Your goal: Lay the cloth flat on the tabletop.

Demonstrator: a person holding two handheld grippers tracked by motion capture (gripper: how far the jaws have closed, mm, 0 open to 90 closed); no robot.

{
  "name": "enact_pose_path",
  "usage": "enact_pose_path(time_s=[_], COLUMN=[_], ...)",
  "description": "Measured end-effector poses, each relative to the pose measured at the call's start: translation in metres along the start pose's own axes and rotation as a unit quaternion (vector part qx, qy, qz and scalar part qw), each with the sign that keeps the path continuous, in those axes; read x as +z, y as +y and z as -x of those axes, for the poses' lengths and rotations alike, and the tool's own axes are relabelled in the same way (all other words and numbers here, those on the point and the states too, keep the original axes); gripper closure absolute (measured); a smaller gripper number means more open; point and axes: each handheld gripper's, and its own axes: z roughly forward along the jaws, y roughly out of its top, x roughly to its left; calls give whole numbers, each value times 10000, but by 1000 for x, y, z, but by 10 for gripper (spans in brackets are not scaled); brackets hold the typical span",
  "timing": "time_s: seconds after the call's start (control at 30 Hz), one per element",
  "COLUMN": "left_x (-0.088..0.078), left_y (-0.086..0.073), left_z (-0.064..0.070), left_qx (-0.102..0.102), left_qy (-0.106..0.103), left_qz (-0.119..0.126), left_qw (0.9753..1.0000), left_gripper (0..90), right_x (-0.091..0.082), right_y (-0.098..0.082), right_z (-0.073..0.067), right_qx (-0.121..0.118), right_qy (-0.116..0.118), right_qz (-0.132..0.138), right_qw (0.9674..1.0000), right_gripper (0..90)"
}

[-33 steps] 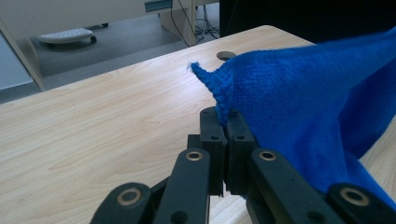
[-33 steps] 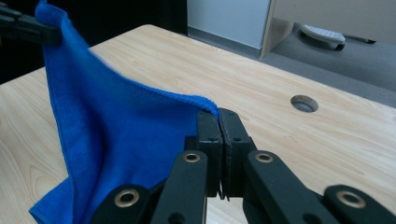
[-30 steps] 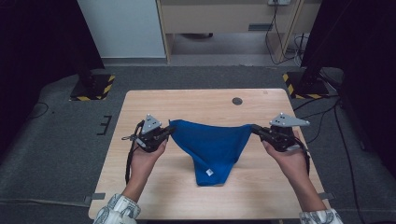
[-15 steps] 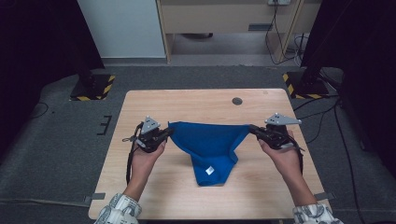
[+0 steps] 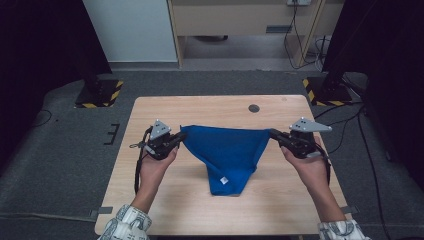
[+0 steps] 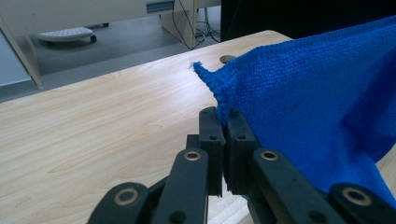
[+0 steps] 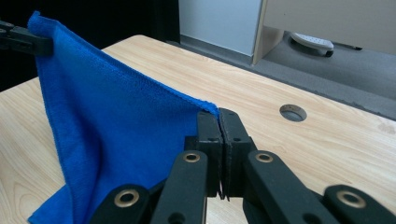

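From the high view, a blue cloth (image 5: 226,152) hung stretched between the two grippers above the wooden table (image 5: 200,107), its top edge taut and its lower part sagging to a point that rested on the tabletop nearer the person, with a small white label showing there. The left gripper (image 5: 181,136) pinched one upper corner and the right gripper (image 5: 272,133) the other (both hands held level, well apart). A round hole (image 5: 254,108) lay in the table beyond the cloth. In the left gripper view, the black jaws were clamped on the cloth's corner (image 6: 219,81), a tuft of it poking out past them. In the right gripper view, the jaws were pressed together on the opposite corner (image 7: 205,106), the cloth falling away to the table at the left.
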Motion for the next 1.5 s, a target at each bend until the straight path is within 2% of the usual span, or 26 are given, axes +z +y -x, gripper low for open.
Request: enact_pose_path(time_s=[0.53,0.83,1.27,1.43,1.5], left_x=[-14,-19,-28,-41,-45], left_y=[17,25,28,31,32], left_z=[9,9,10,15,16], left_qx=[136,173,203,261,249], left_qy=[-63,-55,-89,-118,-146], left_qz=[201,267,333,395,415], left_qw=[9997,9995,9992,9988,9987], left_gripper=[870,866,861,861,861], right_x=[-23,-34,-43,-57,-61], right_y=[12,20,25,28,29], right_z=[-4,-9,-17,-29,-32], right_qx=[-125,-184,-291,-508,-513], right_qy=[7,9,41,-21,-2], right_qz=[220,318,389,479,498], right_qw=[9997,9993,9988,9976,9974], right_gripper=[887,887,887,887,887])
